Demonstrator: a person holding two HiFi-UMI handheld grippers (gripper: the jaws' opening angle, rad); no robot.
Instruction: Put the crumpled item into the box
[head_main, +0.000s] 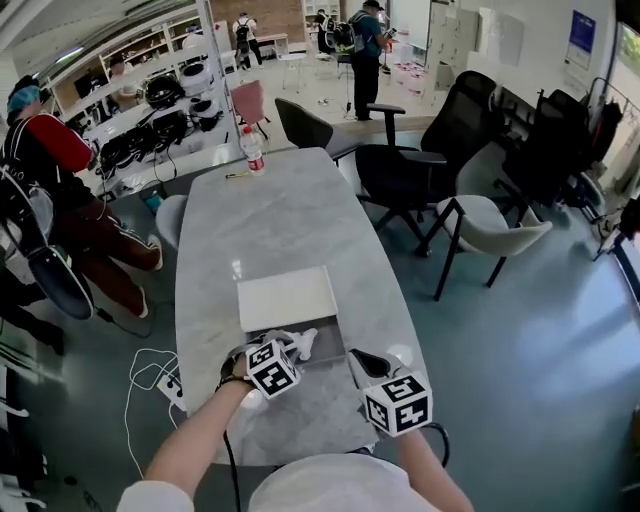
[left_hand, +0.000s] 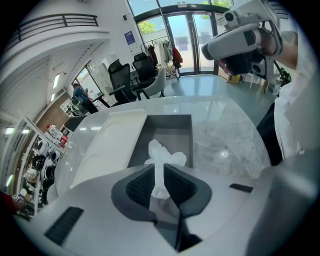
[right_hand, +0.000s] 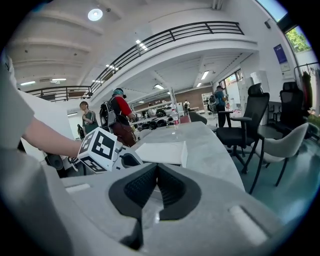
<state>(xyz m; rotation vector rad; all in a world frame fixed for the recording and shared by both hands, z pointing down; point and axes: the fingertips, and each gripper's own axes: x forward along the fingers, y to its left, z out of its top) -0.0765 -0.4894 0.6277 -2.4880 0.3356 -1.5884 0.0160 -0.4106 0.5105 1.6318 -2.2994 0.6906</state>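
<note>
A crumpled white item (left_hand: 163, 157) hangs pinched between the pads of my left gripper (left_hand: 159, 184), which is shut on it. It hangs just above the open grey box (left_hand: 170, 133) on the marble table (left_hand: 225, 135). In the head view the left gripper (head_main: 290, 347) holds the crumpled item (head_main: 299, 339) at the box's (head_main: 326, 351) near left edge. My right gripper (head_main: 368, 366) hovers at the box's right side, its jaws (right_hand: 156, 181) shut with nothing between them. In the right gripper view, the left gripper's marker cube (right_hand: 98, 149) shows to the left.
A flat white lid (head_main: 286, 298) lies on the table just beyond the box. A water bottle (head_main: 252, 150) stands at the table's far end. Office chairs (head_main: 405, 170) crowd the right side. A person (head_main: 60, 190) sits at the left, and cables (head_main: 150, 375) lie on the floor.
</note>
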